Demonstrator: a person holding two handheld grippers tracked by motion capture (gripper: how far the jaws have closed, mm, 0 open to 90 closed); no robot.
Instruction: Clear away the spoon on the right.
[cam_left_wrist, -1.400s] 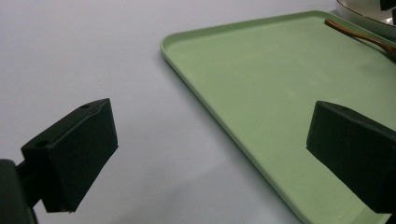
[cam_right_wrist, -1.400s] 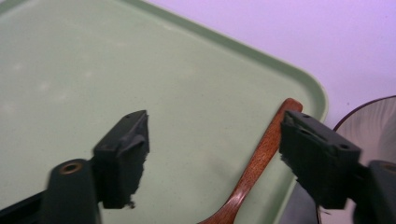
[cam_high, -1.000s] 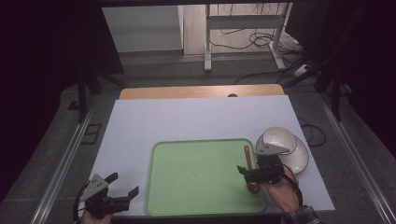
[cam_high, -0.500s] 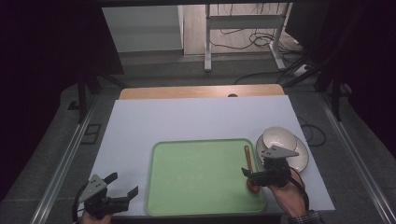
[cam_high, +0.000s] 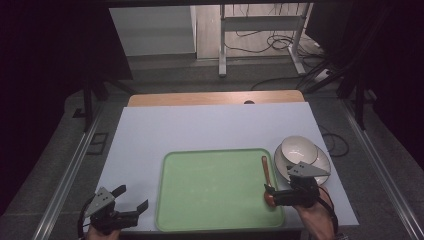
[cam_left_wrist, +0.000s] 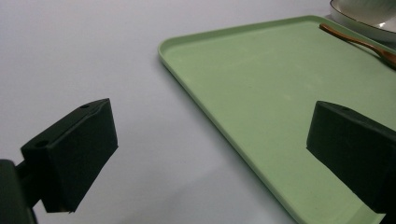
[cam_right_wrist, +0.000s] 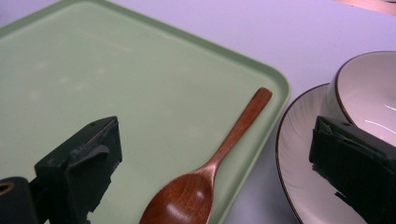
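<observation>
A green tray (cam_high: 215, 192) lies near the front of the white table. A brown wooden spoon (cam_high: 266, 175) rests along the tray's right side with its bowl end toward me. My right gripper (cam_high: 274, 196) stands open just above the spoon's bowl end. In the right gripper view the spoon (cam_right_wrist: 219, 158) lies between the two spread jaws of the right gripper (cam_right_wrist: 219, 175), untouched. My left gripper (cam_high: 132, 197) is open at the tray's front left corner. In its own view the left gripper (cam_left_wrist: 217, 149) straddles the tray's edge (cam_left_wrist: 210, 112) and holds nothing.
A white bowl (cam_high: 298, 149) sits on a dark-rimmed white plate (cam_high: 320, 172) just right of the tray. They show as bowl (cam_right_wrist: 369, 88) and plate (cam_right_wrist: 299, 177) in the right gripper view. A wooden board (cam_high: 215, 98) lies beyond the table's far edge.
My right gripper has drawn back toward the front edge and slightly right, uncovering the bowl. The spoon stays put on the tray. The left gripper has not moved.
</observation>
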